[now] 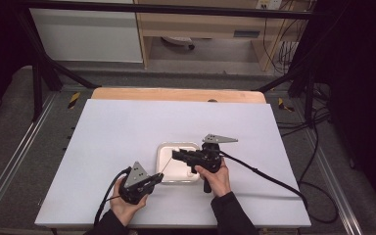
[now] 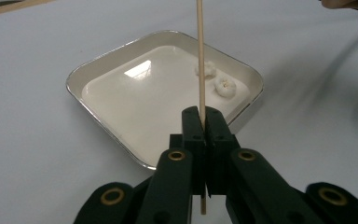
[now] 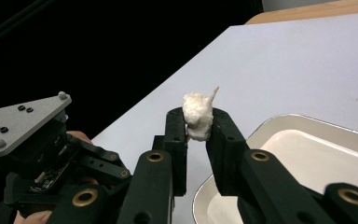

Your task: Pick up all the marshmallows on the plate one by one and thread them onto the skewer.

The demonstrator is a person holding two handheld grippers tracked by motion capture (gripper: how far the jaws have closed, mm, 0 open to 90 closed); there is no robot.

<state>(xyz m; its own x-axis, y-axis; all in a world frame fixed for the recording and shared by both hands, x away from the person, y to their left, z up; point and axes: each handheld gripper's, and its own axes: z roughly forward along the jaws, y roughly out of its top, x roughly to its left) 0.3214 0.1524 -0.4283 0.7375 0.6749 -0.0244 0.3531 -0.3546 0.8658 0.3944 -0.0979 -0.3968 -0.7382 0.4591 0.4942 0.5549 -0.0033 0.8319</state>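
Left hand-held gripper [image 2: 200, 122] clamped on wooden skewer [image 2: 199, 56], bare. Right hand-held gripper [image 3: 198, 122] pinching white food lump [image 3: 198, 114] above tabletop [image 3: 307, 60], not yet speared. Two more lumps [image 2: 216, 79] waiting in steel tray [image 2: 98, 70]. Threading likely just starting.

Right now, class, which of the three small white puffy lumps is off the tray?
The white puffy lump clamped in the right gripper; the other two lumps lie in the square metal tray.
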